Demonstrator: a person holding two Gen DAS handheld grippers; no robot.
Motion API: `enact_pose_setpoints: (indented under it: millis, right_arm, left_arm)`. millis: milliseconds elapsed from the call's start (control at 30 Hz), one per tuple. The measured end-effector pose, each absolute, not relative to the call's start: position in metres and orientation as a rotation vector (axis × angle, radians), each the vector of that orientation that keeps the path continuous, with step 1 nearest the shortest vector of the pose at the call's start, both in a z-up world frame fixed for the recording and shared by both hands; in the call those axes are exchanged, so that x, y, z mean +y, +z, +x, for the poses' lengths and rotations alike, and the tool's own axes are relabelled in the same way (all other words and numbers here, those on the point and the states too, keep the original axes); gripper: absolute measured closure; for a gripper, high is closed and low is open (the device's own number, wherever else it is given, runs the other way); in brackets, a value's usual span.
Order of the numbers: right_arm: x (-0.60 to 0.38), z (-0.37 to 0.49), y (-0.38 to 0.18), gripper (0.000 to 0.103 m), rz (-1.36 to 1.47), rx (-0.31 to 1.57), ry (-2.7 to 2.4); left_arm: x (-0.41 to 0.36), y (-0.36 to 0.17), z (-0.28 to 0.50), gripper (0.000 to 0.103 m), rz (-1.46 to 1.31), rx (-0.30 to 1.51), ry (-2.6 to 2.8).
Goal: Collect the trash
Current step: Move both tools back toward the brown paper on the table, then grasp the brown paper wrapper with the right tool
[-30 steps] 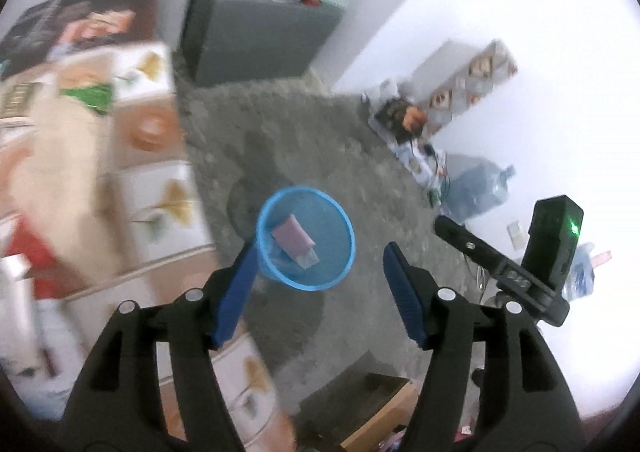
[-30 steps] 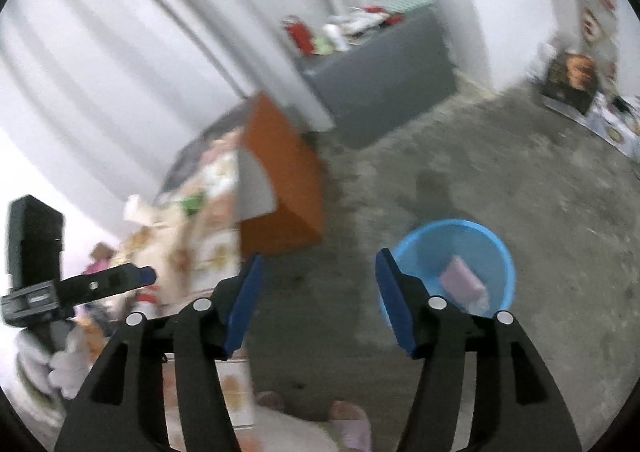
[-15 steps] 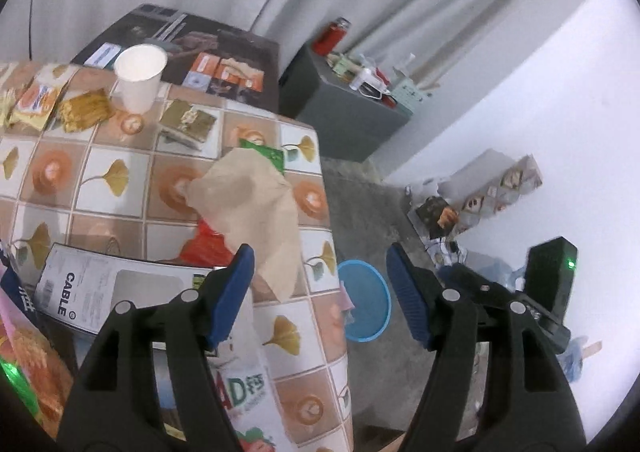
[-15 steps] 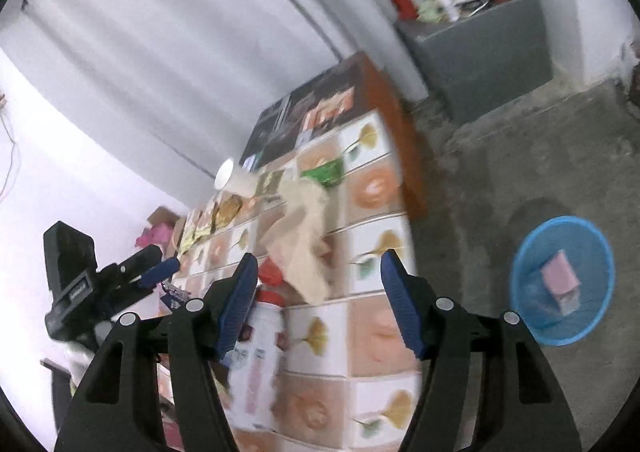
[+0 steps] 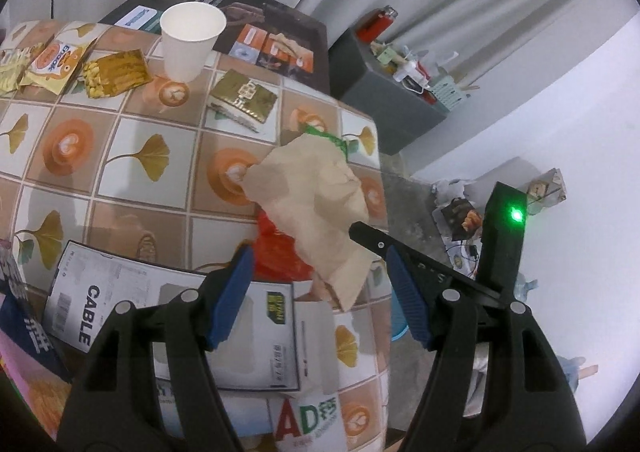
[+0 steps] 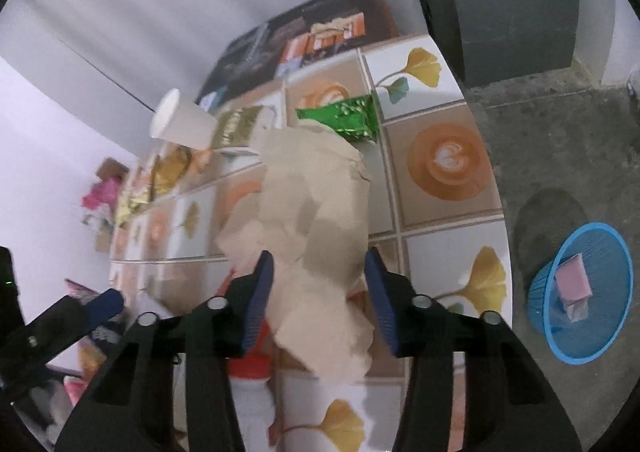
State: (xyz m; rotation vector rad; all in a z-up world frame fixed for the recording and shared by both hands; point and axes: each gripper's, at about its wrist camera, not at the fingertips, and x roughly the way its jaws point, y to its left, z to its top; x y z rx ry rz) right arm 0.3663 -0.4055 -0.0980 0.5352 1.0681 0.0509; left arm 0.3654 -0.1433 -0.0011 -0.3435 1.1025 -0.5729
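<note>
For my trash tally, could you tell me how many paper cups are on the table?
1. A white paper cup stands upright at the far side of the table, beside the gold snack packets. Clutter nearer the camera could hide others.

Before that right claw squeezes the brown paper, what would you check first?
1. Brown paper sits between the right gripper fingers: ok; jaws closing, pads not yet pressing.
2. Only paper in the grip: cannot tell; a red wrapper lies under it.
3. Left gripper out of the way: ok, open and empty, beside the paper.
4. Cup clear of the grab: ok, upright at the far side.
5. Bin ready: ok, on the floor beside the table, with room left.
</note>
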Motion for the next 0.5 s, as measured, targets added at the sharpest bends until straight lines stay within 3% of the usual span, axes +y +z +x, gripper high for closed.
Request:
enact_pose_setpoints:
  millis: [33, 133, 500]
  right_arm:
    - [-0.405, 0.367, -0.099, 0.081, 0.533, 1.069, 0.052]
    - [-0.403, 0.367, -0.097, 0.096, 0.532, 1.057, 0.071]
    - [-0.411, 0.346, -0.039, 0.099, 0.608, 0.827, 0.193]
  left_arm:
    - [-0.143, -0.002, 0.366, 0.038, -0.344, 1.105, -0.571]
    - [-0.141, -0.007, 0.37, 0.038, -0.341, 1.111, -0.563]
    - [-0.139, -0.012, 0.37, 0.038, -0.33, 1.127, -0.542]
